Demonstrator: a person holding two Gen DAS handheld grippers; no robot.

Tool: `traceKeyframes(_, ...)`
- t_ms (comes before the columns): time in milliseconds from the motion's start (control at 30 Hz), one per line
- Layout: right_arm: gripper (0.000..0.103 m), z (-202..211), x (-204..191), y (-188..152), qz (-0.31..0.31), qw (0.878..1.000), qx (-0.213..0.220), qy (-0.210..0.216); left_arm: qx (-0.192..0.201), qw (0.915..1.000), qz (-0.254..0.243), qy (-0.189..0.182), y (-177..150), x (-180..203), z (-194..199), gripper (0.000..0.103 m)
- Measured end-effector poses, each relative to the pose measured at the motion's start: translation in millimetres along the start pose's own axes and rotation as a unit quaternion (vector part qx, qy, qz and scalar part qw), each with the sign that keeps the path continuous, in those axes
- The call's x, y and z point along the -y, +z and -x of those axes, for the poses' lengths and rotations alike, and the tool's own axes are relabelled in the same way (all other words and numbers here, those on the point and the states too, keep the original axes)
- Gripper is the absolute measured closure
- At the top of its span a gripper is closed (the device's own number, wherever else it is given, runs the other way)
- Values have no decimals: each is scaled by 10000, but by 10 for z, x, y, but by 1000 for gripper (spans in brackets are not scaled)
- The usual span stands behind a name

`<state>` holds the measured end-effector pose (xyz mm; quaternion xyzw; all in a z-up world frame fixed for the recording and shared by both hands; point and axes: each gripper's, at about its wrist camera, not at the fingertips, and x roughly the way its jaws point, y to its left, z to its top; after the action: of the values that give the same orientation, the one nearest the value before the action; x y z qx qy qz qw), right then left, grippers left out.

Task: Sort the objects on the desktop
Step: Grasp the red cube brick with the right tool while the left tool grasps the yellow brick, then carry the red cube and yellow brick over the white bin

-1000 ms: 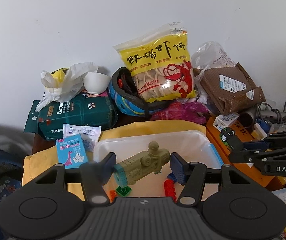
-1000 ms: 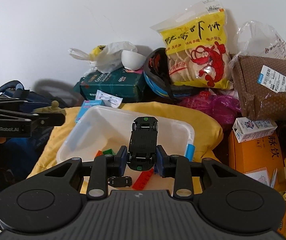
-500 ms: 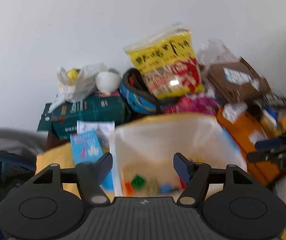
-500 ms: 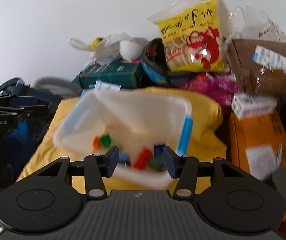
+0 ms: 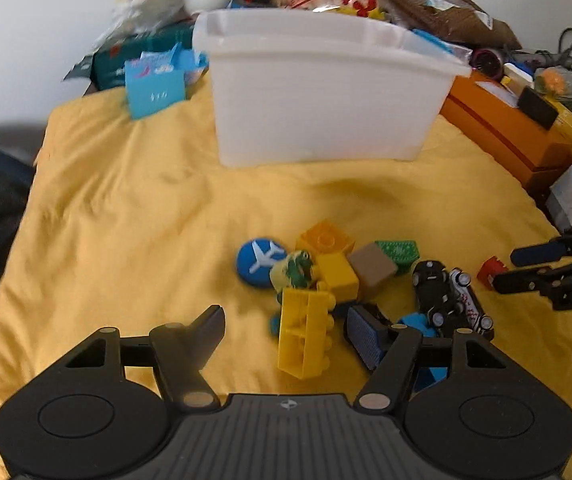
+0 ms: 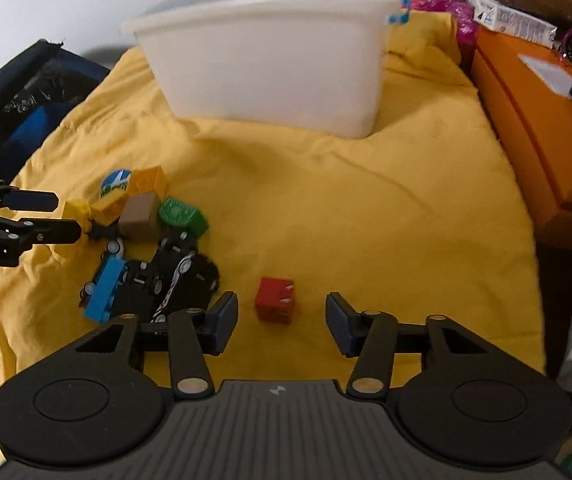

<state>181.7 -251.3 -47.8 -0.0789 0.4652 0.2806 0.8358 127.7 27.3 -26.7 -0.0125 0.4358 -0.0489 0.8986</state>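
**Two open grippers over the toys, each with a brick in front**

Both grippers hang low over the yellow cloth (image 5: 134, 200) that covers the counter, and both have the jaws spread wide with nothing between them.

In front of the right gripper (image 6: 282, 322) lies a small red plastic block (image 6: 274, 299). It sits alone, apart from the other toys, almost in the middle of the gap between the jaws and only a little ahead of the tips. I think this is the easiest piece to take: a short move forward and then closing.

The left gripper (image 5: 286, 330) has a long yellow building brick (image 5: 305, 332) between its jaws, nearer to the right finger. The long axis of the brick runs away from the gripper, along the fingers, so the jaws would close across its narrow side.

The rest of the pile, with bricks and small toy cars (image 6: 166, 276), is between the two grippers. The white plastic tub (image 6: 270, 52) stands farther behind, well apart from the toys.
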Motion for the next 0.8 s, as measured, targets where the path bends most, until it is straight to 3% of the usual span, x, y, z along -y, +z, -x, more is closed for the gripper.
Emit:
traceKeyframes(100, 63, -100, -62, -13, 61, 9999, -61, -87, -30, 10000, -33, 39, -30, 23, -92, 34)
traceKeyframes(133, 76, -117, -67, -11, 85, 9999, -80, -64, -14, 10000, -80, 31, -43, 31, -108, 40)
traceKeyframes(167, 80, -137, -84, -6, 111, 9999, -108, -61, -29, 9999, -112, -29, -47, 28, -128, 47)
traceKeyframes(200, 80, -134, -79, -8, 99, 9999, -108, -40, -98, 9998, -134, -105, -50, 24, -152, 64)
traceKeyframes(233, 80, -117, -67, -22, 69, 9999, -91, 8, -135, 9997, -132, -153, -61, 43, -160, 72)
traceKeyframes(300, 80, -40, -38, -29, 34, 10000, -24, 57, -44, 9998, -118, -160, -76, 32, -113, 77)
traceKeyframes(600, 80, 500, 144, 237, -343, 9971, 616, 300, 526, 9982, 122, -253, 126, -150, 360, 78)
traceKeyframes(800, 80, 850, 173, 815, -240, 9925, 1136, 384, 979, 9948, 114, -270, 662, -138, 684, 78)
